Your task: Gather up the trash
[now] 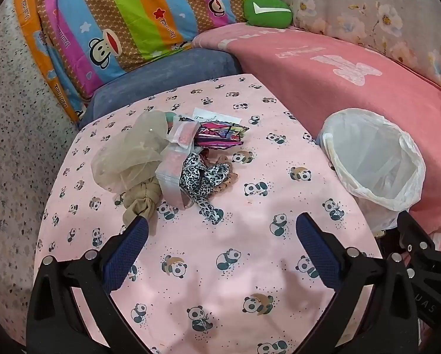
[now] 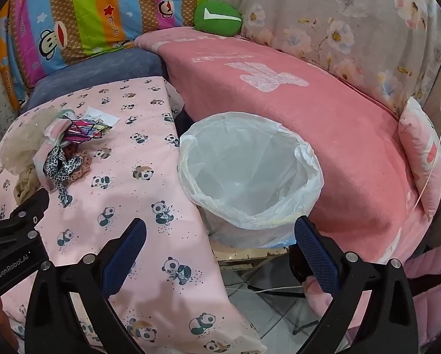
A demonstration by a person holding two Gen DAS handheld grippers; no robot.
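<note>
The collecting looks to be just starting: the litter is lying in one heap on the left part of the panda-print surface [image 1: 249, 265], and the lined bin appears to be holding nothing yet.

Going left to right, the heap begins with a beige mesh bag [image 1: 126, 153] knotted at its near end, then a clear zip pouch [image 1: 173, 171], a leopard-print strip [image 1: 205, 183] trailing toward the camera, and a colourful wrapper [image 1: 220, 135] with a white slip behind it. To the right, just beside the surface's edge and against the pink blanket [image 1: 338, 82], the trash bin [image 2: 249, 177] is standing upright with its white liner folded over the rim.

The left claw [image 1: 221, 230] is hovering near the heap's front edge, its blue pads spread wide and gripping nothing; its left fingertip [image 1: 137, 230] is overlapping the knotted mesh in view, though whether it is touching I cannot tell. The right claw [image 2: 220, 233] is also spread wide and carrying nothing, hanging before the bin's near rim.

The next move probably calls for the left claw reaching forward, closing on one loose piece, and carrying it right, over the bin's mouth.
</note>
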